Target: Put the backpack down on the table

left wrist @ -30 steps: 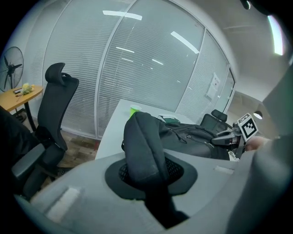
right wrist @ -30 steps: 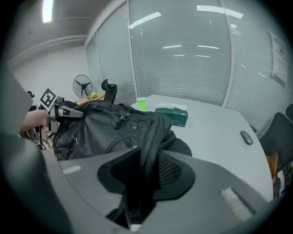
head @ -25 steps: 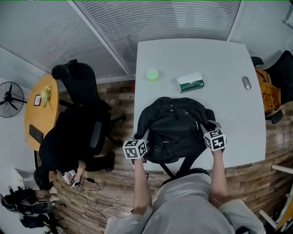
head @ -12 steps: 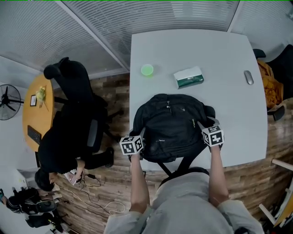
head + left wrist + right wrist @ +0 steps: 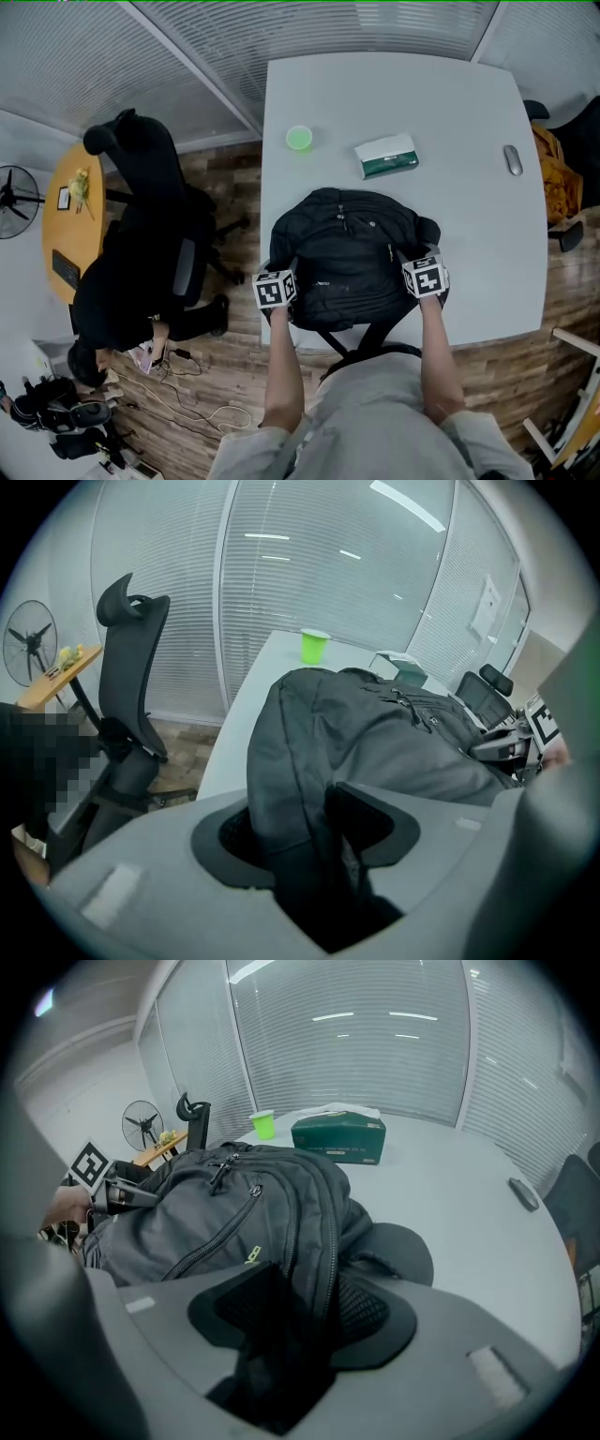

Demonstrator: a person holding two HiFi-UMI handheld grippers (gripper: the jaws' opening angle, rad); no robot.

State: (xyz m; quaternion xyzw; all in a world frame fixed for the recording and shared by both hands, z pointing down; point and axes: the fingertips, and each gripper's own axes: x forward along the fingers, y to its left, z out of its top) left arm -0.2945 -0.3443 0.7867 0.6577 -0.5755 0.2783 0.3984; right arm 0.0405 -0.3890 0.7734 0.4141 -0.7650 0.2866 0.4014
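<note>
Grippers (image 5: 289,269) (image 5: 410,255) lower, jaws opening round backpack (image 5: 347,248)

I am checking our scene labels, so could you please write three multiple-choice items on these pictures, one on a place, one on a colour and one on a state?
1. In the head view, the green cup stands: A) on the floor; B) left of the tissue box; C) on top of the tissue box.
2. The backpack is: A) black; B) red; C) yellow.
3. The green cup is: A) lying on its side; B) crushed flat; C) upright.
Answers: 1 B, it sits on the table to the box's left; 2 A, its fabric is black in every view; 3 C, the left gripper view shows its open rim on top.
</note>
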